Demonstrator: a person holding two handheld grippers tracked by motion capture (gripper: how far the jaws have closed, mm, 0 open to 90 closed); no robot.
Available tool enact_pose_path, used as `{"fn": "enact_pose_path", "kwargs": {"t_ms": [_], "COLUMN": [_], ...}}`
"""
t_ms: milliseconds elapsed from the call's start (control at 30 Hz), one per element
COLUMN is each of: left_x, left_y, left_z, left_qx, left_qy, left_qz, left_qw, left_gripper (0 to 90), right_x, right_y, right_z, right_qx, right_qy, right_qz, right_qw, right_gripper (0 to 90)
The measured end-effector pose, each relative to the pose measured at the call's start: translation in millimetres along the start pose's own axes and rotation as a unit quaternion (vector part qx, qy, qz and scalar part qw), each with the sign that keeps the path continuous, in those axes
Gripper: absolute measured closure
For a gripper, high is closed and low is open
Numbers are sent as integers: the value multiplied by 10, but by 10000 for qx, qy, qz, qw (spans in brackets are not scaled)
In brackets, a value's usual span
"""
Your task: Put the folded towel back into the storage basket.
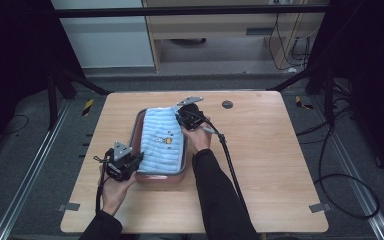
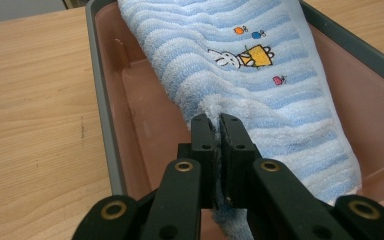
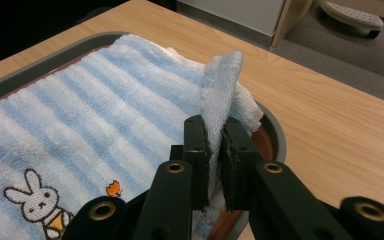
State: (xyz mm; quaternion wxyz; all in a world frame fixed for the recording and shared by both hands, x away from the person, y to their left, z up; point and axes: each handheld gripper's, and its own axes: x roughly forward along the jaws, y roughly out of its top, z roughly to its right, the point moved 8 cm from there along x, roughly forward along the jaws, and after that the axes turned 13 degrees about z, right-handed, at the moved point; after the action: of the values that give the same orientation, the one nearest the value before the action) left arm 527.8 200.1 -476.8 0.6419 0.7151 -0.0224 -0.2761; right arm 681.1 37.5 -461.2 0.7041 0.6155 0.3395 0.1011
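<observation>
In the middle of the desk (image 1: 260, 165) the striped towel (image 1: 161, 140) lies in the pink tray (image 1: 136, 135), its long axis running from your near edge to the far edge. Your left gripper (image 2: 217, 131) pinches the near left corner, fingers closed on the cloth; your right gripper (image 3: 215, 131) pinches the far right corner, fingers likewise clamped on a raised fold.

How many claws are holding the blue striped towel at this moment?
2: the left claw pinches the towel at its near corner, the right claw pinches its far corner, over the tray.
</observation>
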Motion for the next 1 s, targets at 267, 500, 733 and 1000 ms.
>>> {"fn": "enact_pose_path", "kwargs": {"t_ms": [267,500,733,1000], "left_x": [12,25,1,-78], "left_y": [-46,-55,-12,118], "left_z": [27,16,-23,-66], "left_qx": [-133,-133,-164,-121], "left_qy": [-56,-29,26,37], "left_qz": [-154,-193,-88,218], "left_qw": [9998,9997,9998,9997], "left_gripper": [854,823,789,744], "right_x": [32,47,8,-176], "right_y": [-62,-106,-84,65], "right_z": [-2,-27,-26,0], "right_qx": [-20,-62,-54,-88], "right_qy": [11,3,8,-30], "right_qz": [-133,-304,-261,18], "right_qw": [9999,9995,9996,10000], "right_gripper": [818,784,721,668]}}
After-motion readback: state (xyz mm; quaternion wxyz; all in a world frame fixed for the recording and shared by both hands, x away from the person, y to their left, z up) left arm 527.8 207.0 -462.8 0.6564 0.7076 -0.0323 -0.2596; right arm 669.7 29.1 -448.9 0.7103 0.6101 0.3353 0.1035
